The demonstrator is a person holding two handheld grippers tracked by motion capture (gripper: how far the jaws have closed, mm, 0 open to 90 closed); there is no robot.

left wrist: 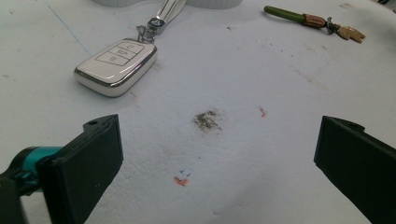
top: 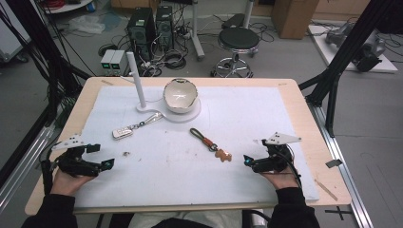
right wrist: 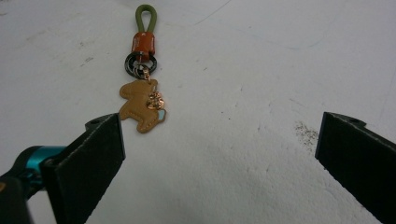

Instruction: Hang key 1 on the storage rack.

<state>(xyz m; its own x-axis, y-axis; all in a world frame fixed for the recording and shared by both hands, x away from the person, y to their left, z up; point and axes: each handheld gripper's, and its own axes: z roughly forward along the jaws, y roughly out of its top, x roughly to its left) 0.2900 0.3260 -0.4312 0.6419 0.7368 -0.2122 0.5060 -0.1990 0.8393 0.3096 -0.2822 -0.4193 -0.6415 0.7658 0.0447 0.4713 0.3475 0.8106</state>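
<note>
At the lower left of the high view, the left tool (top: 108, 164) rests on the white desk (top: 247, 118), jaws wide apart and empty; the car key fob (top: 122, 133) lies up-frame of it, well apart. At lower right, the right tool (top: 247, 160) gapes equally, holding nothing, with the tan animal keychain (top: 222, 154) just beside its tip.

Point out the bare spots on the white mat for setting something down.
Free: the right half beyond the cracked white bowl, and the near strip between both grippers. Crowded: around the white post, silver car key fob and green-looped keyring with tan charm.
</note>
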